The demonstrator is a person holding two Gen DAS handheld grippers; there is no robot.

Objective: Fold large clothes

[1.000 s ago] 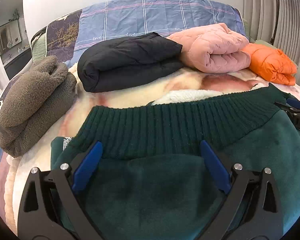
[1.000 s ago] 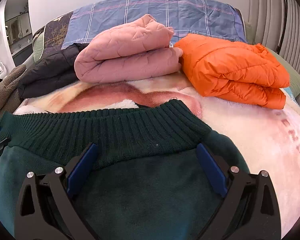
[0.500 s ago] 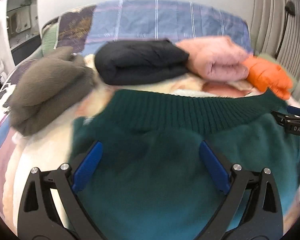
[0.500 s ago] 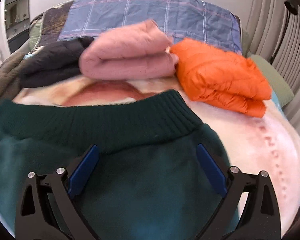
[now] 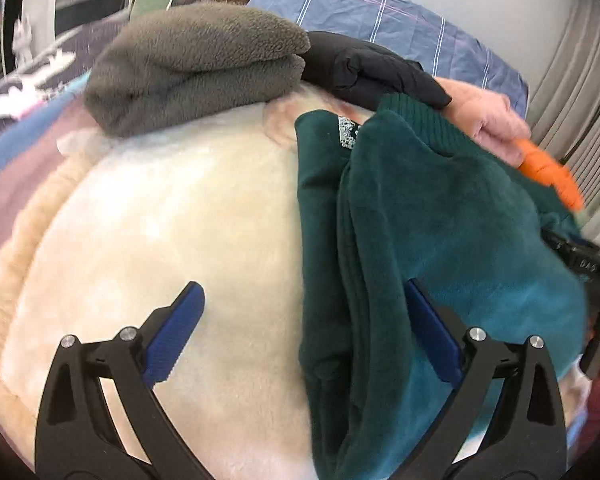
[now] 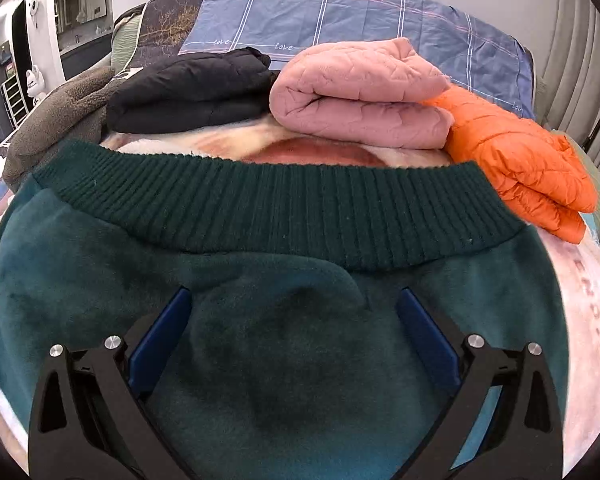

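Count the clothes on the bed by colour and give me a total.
Green sweater: 1
Orange jacket: 1
Pink jacket: 1
Black jacket: 1
Grey fleece: 1
Total: 5

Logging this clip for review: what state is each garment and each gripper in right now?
green sweater: folded, ribbed hem toward the pile.
left gripper: open, holding nothing.
right gripper: open over the sweater.
grey fleece: folded.
black jacket: folded.
pink jacket: folded.
orange jacket: folded, touching the pink one.
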